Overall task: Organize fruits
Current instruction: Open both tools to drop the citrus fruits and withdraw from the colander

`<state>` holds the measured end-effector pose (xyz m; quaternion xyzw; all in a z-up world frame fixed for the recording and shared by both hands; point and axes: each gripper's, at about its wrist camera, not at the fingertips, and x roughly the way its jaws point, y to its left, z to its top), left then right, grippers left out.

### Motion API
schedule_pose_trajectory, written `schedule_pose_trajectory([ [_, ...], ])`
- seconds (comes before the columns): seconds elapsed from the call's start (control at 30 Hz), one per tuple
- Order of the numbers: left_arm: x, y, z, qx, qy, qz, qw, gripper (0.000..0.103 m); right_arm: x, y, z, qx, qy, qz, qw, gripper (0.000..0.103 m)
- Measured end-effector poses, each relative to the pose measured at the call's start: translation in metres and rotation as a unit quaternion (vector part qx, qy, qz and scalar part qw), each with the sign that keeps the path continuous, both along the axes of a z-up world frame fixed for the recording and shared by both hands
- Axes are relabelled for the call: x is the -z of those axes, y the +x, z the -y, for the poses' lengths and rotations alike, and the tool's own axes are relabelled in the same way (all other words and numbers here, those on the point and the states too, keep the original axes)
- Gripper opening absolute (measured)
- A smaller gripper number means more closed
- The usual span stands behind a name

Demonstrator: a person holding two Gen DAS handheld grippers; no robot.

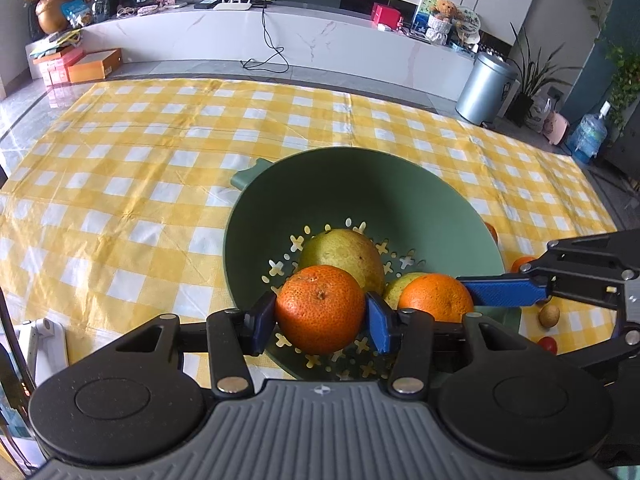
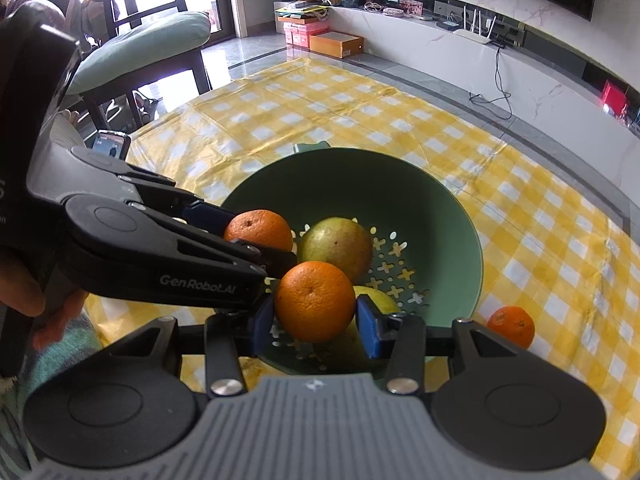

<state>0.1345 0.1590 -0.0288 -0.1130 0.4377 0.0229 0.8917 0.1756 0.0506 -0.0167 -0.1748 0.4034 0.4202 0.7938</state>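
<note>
A green colander (image 1: 360, 192) (image 2: 400, 200) stands on the yellow checked cloth (image 1: 120, 200). In it lie a large green-yellow pear (image 1: 340, 256) (image 2: 336, 246) and a smaller yellow-green fruit (image 1: 400, 284) (image 2: 380, 300). My left gripper (image 1: 320, 322) (image 2: 260, 236) is shut on an orange (image 1: 320, 308) (image 2: 258, 230) over the near side of the colander, with a blue pad at each side of it. Beside it, my right gripper (image 2: 316, 316) is shut on a second orange (image 2: 314, 300) (image 1: 436, 298), also over the colander. One of the right gripper's blue fingers (image 1: 500, 290) shows in the left wrist view.
Right of the colander on the cloth lie a loose orange (image 2: 512, 326) (image 1: 522, 263), a small brown fruit (image 1: 549, 315) and a red cherry tomato (image 1: 547, 344). A phone (image 2: 110, 146) lies at the cloth's left edge, a cushioned chair (image 2: 140, 48) behind it. A hand (image 2: 48, 320) grips the left tool.
</note>
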Motion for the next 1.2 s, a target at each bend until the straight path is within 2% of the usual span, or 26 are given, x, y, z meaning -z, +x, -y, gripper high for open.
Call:
schedule_pose_trajectory([
  [0.23,-0.002,0.0,-0.007,-0.011,-0.022,0.007,0.9997,0.06,0.01,0.005,-0.015,-0.008,-0.006,-0.054,0.999,0.042],
  [0.43,-0.002,-0.002,-0.008,-0.018,-0.029,0.012,0.9993,0.06,0.013,0.007,-0.019,-0.004,-0.017,-0.077,0.997,0.042],
  [0.73,-0.002,-0.004,-0.005,-0.016,-0.025,0.012,0.9995,0.06,0.011,0.006,-0.023,0.009,-0.03,-0.074,0.997,0.045],
  [0.8,-0.002,-0.004,-0.005,-0.015,-0.025,0.012,0.9995,0.06,0.01,0.005,-0.021,0.01,-0.033,-0.064,0.997,0.053],
  [0.93,-0.001,-0.004,-0.004,-0.016,-0.021,0.012,0.9996,0.061,0.007,0.007,-0.015,0.019,-0.039,-0.048,0.998,0.058],
  [1.1,-0.004,-0.006,0.002,-0.016,-0.013,0.008,0.9998,0.061,0.006,0.016,-0.004,0.041,-0.017,-0.066,0.997,0.059],
  [1.2,-0.01,-0.009,0.005,-0.016,-0.008,0.013,0.9998,0.061,-0.001,0.012,0.005,0.048,0.0,-0.059,0.997,0.059],
])
